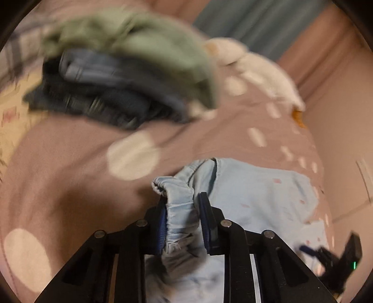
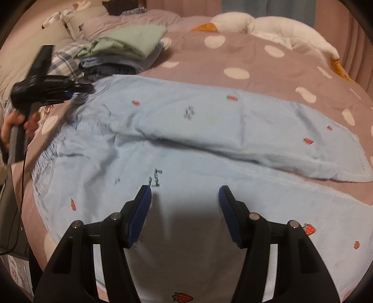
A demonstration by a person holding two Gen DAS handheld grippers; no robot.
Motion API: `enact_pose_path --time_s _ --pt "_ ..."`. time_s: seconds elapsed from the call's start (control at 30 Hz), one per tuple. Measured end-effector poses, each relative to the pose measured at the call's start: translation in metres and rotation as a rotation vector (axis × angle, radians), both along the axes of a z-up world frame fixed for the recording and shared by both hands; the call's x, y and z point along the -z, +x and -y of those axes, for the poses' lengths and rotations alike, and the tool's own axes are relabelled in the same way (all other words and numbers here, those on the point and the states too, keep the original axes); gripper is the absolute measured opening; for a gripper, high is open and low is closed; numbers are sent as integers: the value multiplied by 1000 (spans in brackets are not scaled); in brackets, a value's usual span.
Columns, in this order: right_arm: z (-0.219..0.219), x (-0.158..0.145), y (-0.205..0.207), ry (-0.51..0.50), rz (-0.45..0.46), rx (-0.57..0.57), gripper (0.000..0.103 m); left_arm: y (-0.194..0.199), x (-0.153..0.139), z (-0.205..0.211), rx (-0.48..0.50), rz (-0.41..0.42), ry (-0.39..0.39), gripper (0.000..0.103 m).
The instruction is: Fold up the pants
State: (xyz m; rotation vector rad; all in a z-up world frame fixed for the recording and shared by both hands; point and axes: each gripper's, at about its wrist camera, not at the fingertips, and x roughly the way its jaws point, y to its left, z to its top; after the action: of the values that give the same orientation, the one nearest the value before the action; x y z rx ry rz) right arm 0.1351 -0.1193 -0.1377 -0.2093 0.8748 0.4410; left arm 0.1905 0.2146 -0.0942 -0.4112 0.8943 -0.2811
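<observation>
Mauve polka-dot bedspread (image 2: 256, 63), blue pants (image 2: 186, 130) spread, pink curtains (image 2: 186, 7)

Dim, warm indoor light is falling from above; the left wrist view is smearing with motion blur, and fisheye edges are bending and darkening.

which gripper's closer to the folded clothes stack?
Left. The left gripper grips the pants waistband just below the stack; the right gripper hovers open over the near leg.

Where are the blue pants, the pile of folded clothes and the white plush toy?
blue pants (image 2: 186, 121): right wrist view, upper leg.
pile of folded clothes (image 2: 130, 42): right wrist view, green top layer.
white plush toy (image 2: 279, 28): right wrist view, body.
</observation>
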Motion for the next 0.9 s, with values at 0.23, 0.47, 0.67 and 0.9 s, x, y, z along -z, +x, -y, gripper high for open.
enact_pose_path --time_s 0.23,0.47,0.67,0.9 --pt "-11 -54 -14 -40 209 -110 61 -93 -58 55 255 242 157 16" --pt "-57 -64 -32 -361 491 -390 72 -148 -60 59 330 276 157 16" --pt "-75 -30 -13 -588 549 -570 83 -162 -60 52 283 275 123 16" --pt "-68 -16 35 -627 409 -524 5 -154 -57 40 228 288 95 16"
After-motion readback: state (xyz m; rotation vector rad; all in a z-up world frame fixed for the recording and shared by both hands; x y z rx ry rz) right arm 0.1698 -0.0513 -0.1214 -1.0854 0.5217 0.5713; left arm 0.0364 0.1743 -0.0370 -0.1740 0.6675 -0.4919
